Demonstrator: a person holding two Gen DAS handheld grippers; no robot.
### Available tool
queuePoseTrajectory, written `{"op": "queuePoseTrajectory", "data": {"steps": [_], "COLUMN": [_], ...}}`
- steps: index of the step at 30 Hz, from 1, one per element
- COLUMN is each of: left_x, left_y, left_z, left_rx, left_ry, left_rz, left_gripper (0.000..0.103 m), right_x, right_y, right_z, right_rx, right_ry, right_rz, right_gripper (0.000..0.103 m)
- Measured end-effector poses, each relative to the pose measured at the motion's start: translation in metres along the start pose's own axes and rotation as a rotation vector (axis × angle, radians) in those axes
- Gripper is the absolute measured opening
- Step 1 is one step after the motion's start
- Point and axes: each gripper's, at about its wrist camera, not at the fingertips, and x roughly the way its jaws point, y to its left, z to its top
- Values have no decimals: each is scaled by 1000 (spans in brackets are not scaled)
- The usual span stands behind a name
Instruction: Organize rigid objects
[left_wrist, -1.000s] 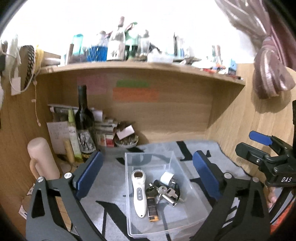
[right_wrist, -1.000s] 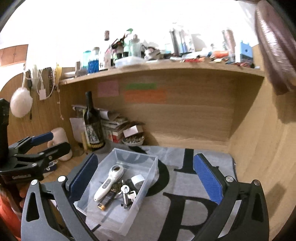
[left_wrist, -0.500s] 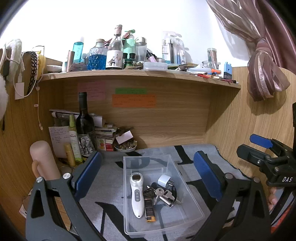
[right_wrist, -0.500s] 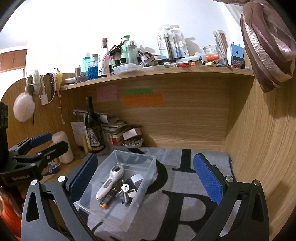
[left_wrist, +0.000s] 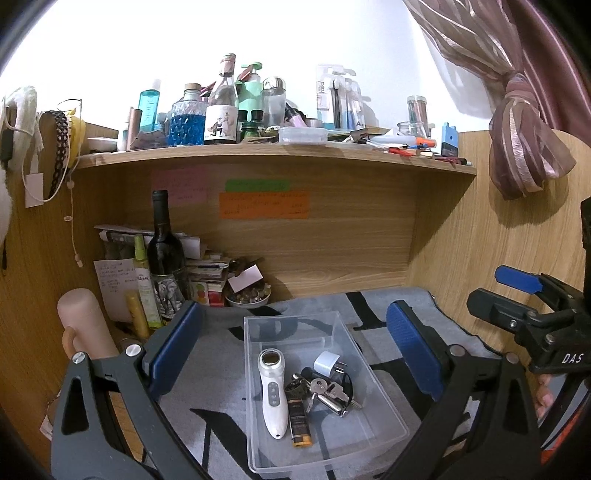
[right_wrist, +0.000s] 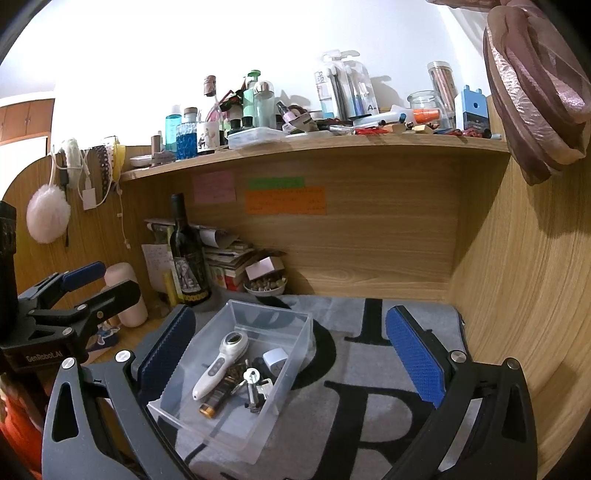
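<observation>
A clear plastic bin (left_wrist: 384, 428) (right_wrist: 258, 435) rests on the grey lettered mat. Inside lie a white handheld device (left_wrist: 272, 393) (right_wrist: 218, 365), a dark lighter (left_wrist: 298, 419) (right_wrist: 218, 400), a bunch of keys (left_wrist: 330, 393) (right_wrist: 254, 386) and a white plug adapter (left_wrist: 327, 363) (right_wrist: 275, 357). My left gripper (left_wrist: 295, 350) hangs open above the bin, nothing between its blue pads. My right gripper (right_wrist: 291, 358) is open too, over the bin's right side and the mat. Each gripper shows at the edge of the other's view.
A dark wine bottle (left_wrist: 164, 254) (right_wrist: 188, 254), a pink cylinder (left_wrist: 85, 325), small tubes, stacked papers and a little bowl (left_wrist: 249, 297) crowd the back left corner. Wooden walls close the back and right. A cluttered shelf (left_wrist: 280, 153) runs overhead; a curtain (left_wrist: 524, 147) hangs right.
Both cameras have drawn back and up a little, so the bin sits lower and smaller and the shelf shows more. Both grippers stay open; the bin's contents have not moved.
</observation>
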Motion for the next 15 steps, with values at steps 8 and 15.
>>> {"op": "queuePoseTrajectory", "data": {"steps": [8, 15], "left_x": [-1, 0], "left_y": [-1, -1], "left_z": [0, -1], "left_rx": [8, 2], "left_ry": [-5, 0], "left_rz": [2, -1], "left_gripper": [101, 101], "right_x": [0, 1], "right_y": [-1, -2], "right_z": [0, 0], "right_rx": [6, 6], "right_ry": [-9, -9], "right_rz": [-3, -10], "right_gripper": [103, 103]}}
